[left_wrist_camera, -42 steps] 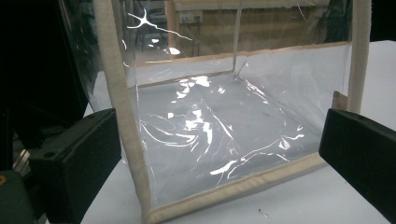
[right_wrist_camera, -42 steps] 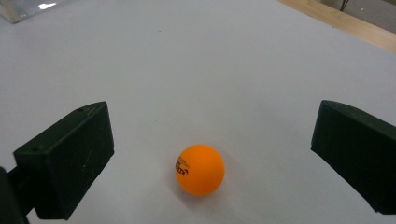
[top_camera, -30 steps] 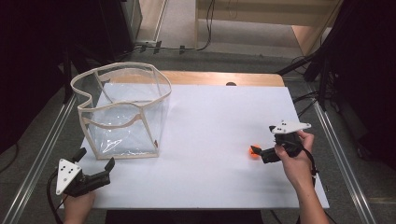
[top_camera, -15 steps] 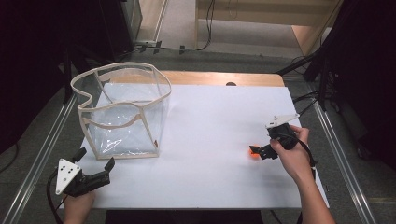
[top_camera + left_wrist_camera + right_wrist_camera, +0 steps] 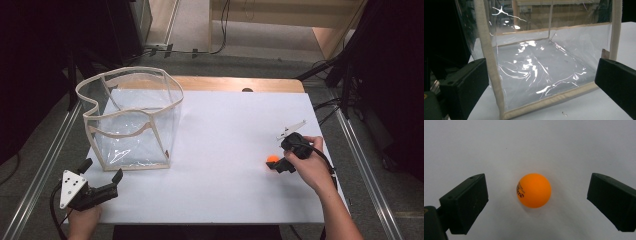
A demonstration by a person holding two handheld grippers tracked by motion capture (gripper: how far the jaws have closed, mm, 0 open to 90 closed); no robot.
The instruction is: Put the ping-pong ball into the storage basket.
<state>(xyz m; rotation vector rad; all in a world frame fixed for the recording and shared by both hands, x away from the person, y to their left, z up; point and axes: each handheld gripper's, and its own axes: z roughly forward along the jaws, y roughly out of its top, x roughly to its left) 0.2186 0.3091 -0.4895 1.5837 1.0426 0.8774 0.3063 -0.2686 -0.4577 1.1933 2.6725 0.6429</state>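
While jaws gape, orange ball (image 5: 534, 190) between

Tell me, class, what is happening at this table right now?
A person holds a claw in each hand at a white table. The right claw is open and points down at an orange ball, which lies on the table between its jaws, untouched. The left claw is open too and sits at the table's near left corner, facing a clear bag with beige trim, which stands upright and looks empty.
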